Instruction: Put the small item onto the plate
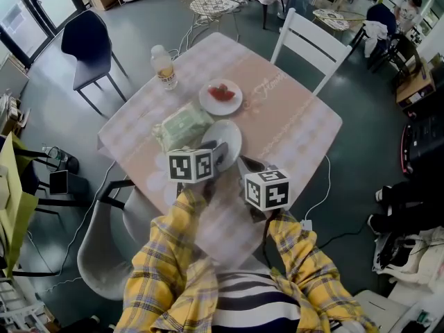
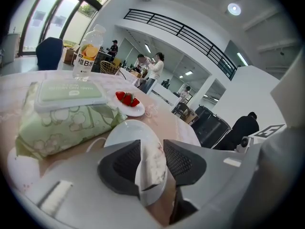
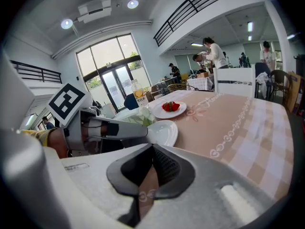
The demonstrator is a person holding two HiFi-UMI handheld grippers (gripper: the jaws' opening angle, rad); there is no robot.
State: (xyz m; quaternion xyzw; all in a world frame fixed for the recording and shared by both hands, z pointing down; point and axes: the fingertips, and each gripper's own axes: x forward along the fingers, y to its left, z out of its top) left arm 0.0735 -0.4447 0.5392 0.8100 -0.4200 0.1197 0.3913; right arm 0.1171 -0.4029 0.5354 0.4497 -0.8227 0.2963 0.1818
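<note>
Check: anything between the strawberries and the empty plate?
Nothing visible. The strawberries sit on the far plate, just beyond the empty plate, with only tablecloth between them. The wipes pack lies to the left, off that line. The left gripper has its open jaws astride the empty plate's near rim.

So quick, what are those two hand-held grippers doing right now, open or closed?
Left hand-held gripper: open, the white plate's rim between its jaws, unclamped.
Right hand-held gripper: shut, holding nothing.
</note>
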